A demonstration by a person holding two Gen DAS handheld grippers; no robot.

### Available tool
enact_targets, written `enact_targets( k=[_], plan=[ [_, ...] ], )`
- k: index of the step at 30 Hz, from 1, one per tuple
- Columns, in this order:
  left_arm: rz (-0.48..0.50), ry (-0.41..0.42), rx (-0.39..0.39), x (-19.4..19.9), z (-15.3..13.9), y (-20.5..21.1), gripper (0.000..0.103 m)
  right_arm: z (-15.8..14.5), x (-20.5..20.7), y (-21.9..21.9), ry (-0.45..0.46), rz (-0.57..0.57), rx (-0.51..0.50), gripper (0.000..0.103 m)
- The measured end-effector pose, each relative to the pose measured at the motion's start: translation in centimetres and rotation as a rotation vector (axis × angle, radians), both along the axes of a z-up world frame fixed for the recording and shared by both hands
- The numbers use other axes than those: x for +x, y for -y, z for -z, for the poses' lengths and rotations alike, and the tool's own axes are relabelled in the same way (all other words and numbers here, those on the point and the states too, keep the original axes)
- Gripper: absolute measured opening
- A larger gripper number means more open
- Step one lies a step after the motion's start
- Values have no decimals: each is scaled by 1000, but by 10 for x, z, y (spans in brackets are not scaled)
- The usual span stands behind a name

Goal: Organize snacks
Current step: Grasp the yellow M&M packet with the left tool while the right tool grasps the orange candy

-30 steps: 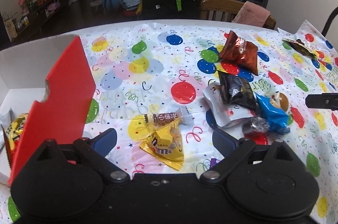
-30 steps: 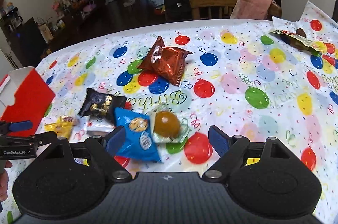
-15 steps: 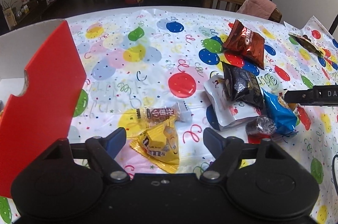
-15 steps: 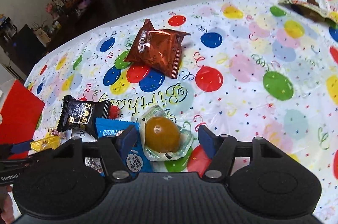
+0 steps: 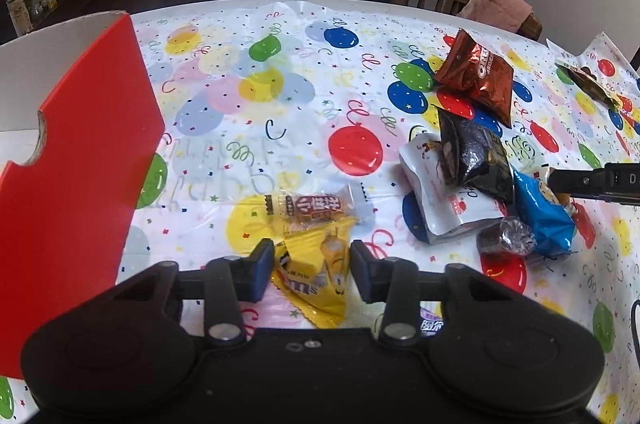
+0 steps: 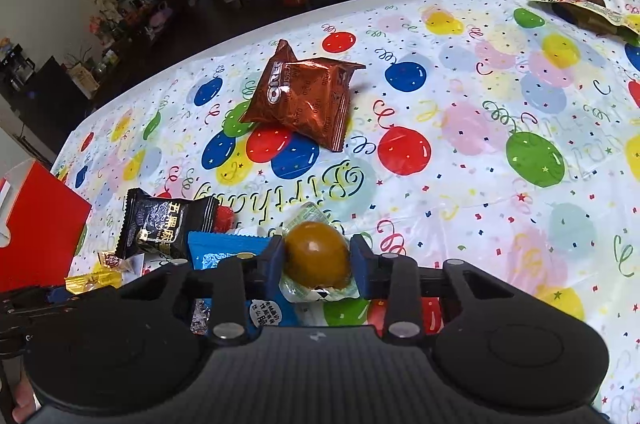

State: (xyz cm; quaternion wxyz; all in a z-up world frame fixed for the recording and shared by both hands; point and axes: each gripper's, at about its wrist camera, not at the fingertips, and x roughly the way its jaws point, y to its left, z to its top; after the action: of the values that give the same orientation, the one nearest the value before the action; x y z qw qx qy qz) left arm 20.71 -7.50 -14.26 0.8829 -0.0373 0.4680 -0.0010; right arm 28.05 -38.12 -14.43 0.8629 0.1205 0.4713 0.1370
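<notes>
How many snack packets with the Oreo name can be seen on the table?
1. The brown Oreo packet lies on the balloon tablecloth, beyond the black packet. Others may hide in the red box.

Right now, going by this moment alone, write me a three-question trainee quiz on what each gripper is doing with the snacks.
1. True or false: the right gripper has its fingers at both sides of the brown egg-shaped snack.
2. Which snack lies between the fingers of the left gripper? A) Oreo packet B) yellow M&M's packet C) black packet
3. Fill in: the open box beside the left gripper has a ___ outer wall.

Key: 1 true; 2 B; 3 red.
</notes>
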Motion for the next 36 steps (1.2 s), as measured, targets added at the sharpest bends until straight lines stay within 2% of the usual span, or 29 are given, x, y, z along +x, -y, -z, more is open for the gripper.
enact_targets(
  k=[5,10,12,13,18,24,28,30,32,33,35,36],
  plan=[
    [7,3,11,-2,-1,0,30,-2,-4,-1,7,11,-18,34],
    [4,0,5,-4,-3,-4,29,-7,-10,4,15,35,-14,33],
    [4,1,-2,-6,-5,-5,29,-11,-13,7,20,42,-6,17],
    [6,2,-6,-7,-5,-5,29,-13,-15,9,19,45,5,12],
    [17,3,-11,-11,-8,-6,29,-20,-22,9,39,21,-37,12],
    [28,1,-12,-17,-10,-7,29,-21,-22,14,26,41,-12,13],
    [27,0,-14,-20,-11,-8,29,-14,-20,10,2,2,-21,14],
    [24,0,-14,-21,-12,-9,29,-9,-18,8,-12,-26,-28,16],
    [19,-1,-12,-22,-12,-10,29,-6,-16,6,-7,-57,-53,31],
    [16,-2,-11,-22,-12,-11,29,-5,-16,6,-2,-77,-66,33],
    [9,-5,-10,-23,-13,-11,29,-4,-16,4,9,-128,-86,52],
    [6,-5,-9,-23,-13,-11,29,-5,-16,4,12,-152,-93,54]
  ],
)
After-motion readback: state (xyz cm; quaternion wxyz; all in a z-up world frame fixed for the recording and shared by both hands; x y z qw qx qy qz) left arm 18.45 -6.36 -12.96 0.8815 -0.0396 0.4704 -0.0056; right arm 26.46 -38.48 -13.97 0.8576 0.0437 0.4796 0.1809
